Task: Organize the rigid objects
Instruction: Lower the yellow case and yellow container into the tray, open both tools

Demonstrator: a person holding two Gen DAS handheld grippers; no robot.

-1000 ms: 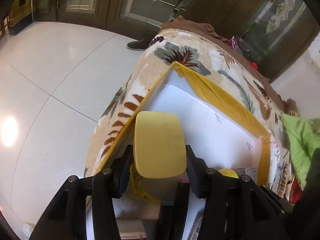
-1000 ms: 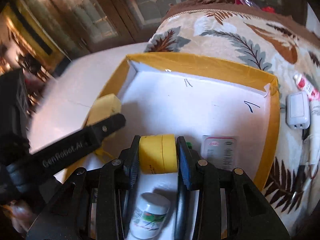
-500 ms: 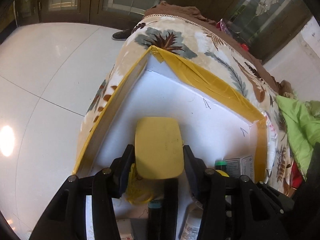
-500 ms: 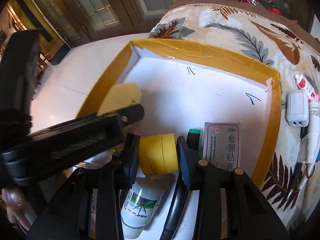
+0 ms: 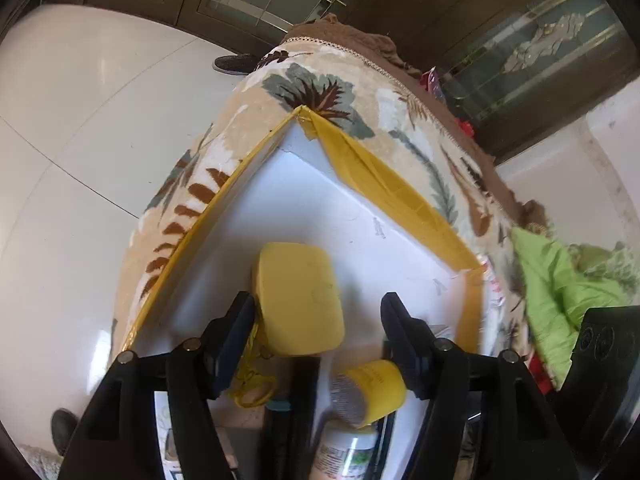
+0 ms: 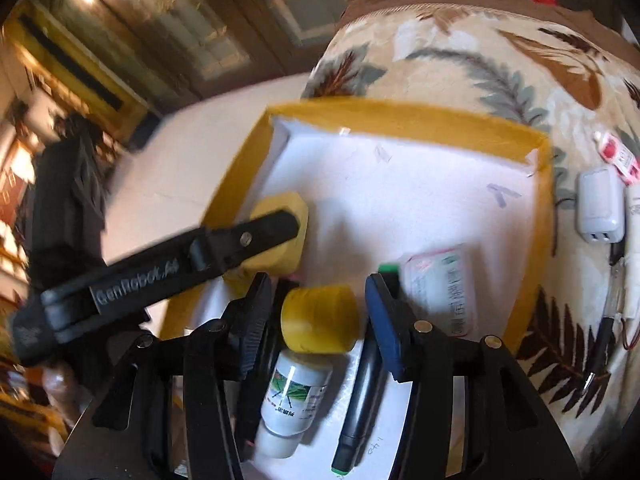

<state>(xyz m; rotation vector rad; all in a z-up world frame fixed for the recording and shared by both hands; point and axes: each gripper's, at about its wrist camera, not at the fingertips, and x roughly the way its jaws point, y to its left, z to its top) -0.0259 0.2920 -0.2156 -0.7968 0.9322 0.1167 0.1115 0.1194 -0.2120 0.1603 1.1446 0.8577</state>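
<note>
Both jaws newly apart — yellow case (image 5: 298, 300) beside tray rim (image 5: 192, 240).

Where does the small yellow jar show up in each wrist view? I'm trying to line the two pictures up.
Left wrist view: the yellow jar lies low and right of centre, just inside the left gripper's right finger.
Right wrist view: the same jar sits at centre, between the open right gripper's fingers.
Shared landmark: the white bottle just below it.
</note>
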